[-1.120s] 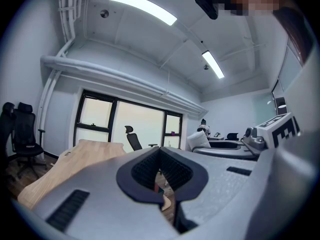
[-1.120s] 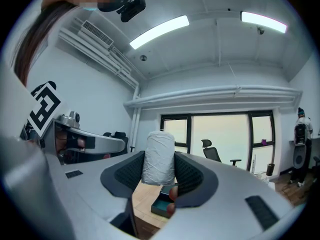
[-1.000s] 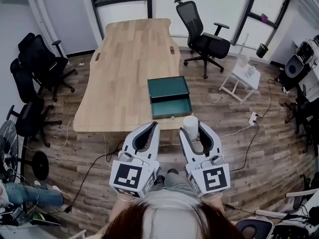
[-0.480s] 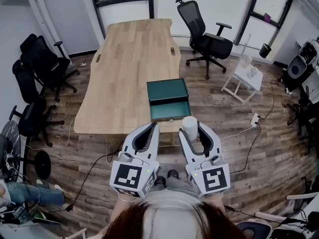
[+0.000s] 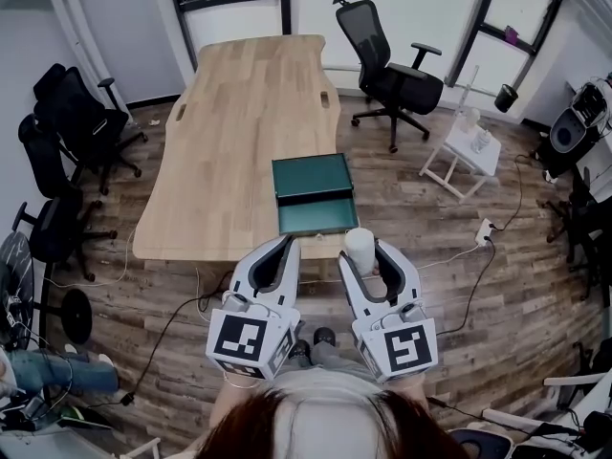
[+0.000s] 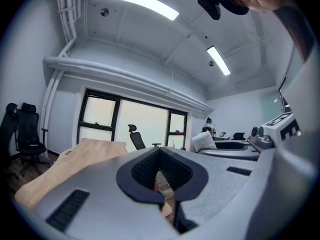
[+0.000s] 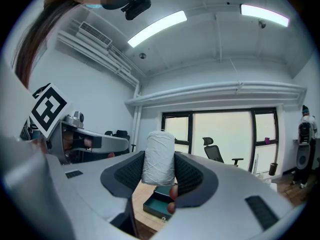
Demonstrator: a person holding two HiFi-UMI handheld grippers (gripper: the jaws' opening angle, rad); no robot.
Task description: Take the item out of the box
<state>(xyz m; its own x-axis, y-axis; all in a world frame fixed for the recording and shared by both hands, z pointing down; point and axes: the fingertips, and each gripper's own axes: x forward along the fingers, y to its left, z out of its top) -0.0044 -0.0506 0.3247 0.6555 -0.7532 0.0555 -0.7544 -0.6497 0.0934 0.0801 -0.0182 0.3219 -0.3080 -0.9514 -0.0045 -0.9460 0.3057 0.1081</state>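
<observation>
A dark green box (image 5: 314, 210) lies open at the near right edge of the wooden table (image 5: 229, 132), its lid (image 5: 310, 176) folded back behind it. Its tray looks bare inside. My right gripper (image 5: 360, 252) is shut on a white cylindrical roll (image 5: 360, 248), held upright off the table's near edge, in front of the box. The right gripper view shows the white roll (image 7: 159, 158) clamped between the pads, with the box (image 7: 161, 204) below. My left gripper (image 5: 288, 256) hangs beside it, shut with nothing between its tips (image 6: 162, 185).
Black office chairs stand at the left (image 5: 67, 122) and beyond the table's far right (image 5: 387, 60). A small white side table (image 5: 466, 151) is at the right. Cables and a power strip (image 5: 483, 229) lie on the wood floor.
Both grippers, with the roll, have stayed low in the view while the table and box have shifted slightly left and away. The grip on the roll is unchanged.
</observation>
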